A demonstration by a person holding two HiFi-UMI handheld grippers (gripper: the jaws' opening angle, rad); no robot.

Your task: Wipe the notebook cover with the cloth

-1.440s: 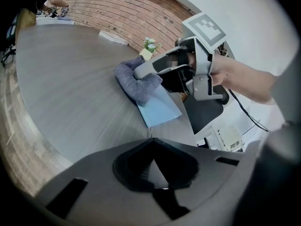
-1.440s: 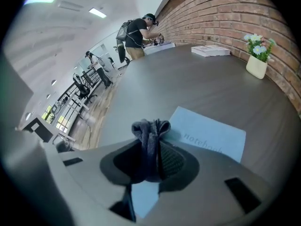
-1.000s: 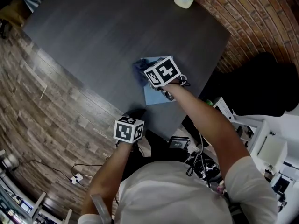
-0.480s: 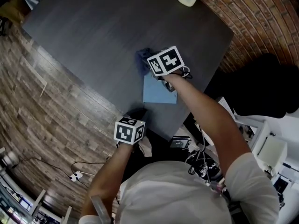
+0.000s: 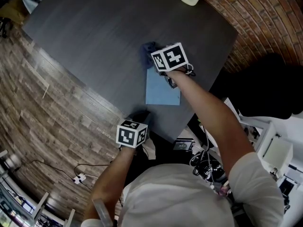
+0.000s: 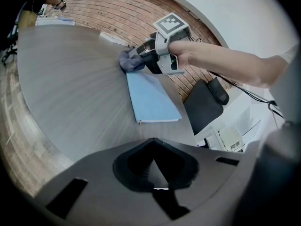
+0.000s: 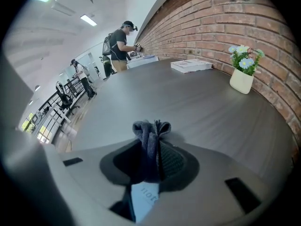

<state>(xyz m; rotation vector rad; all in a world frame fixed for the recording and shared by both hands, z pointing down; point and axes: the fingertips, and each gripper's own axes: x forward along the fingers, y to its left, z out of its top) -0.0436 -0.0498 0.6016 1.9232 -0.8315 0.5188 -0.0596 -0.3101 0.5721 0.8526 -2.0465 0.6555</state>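
Left hand-held gripper [image 5: 138,116] sits nearest the person, at the near edge of the dark bench [image 5: 94,37], its jaws together with nothing between them. Just beyond it a light blue notebook [image 5: 162,90] lies flat and closed on the bench, its long side running away from the person. At the notebook's far end the right hand-held gripper [image 5: 153,58] reaches out on an outstretched arm, its jaws clamped on a bunched dark blue-grey cloth [image 5: 147,50]. The cloth pokes out past the jaw tips and rests at the notebook's far corner, partly over the bench surface. Farther back, near the brick wall [image 7: 225,18], a small cream pot of pale flowers [image 7: 242,76] stands beside a flat stack of books [image 7: 190,66]. At the far end of the room a person [image 7: 120,44] stands at the bench.
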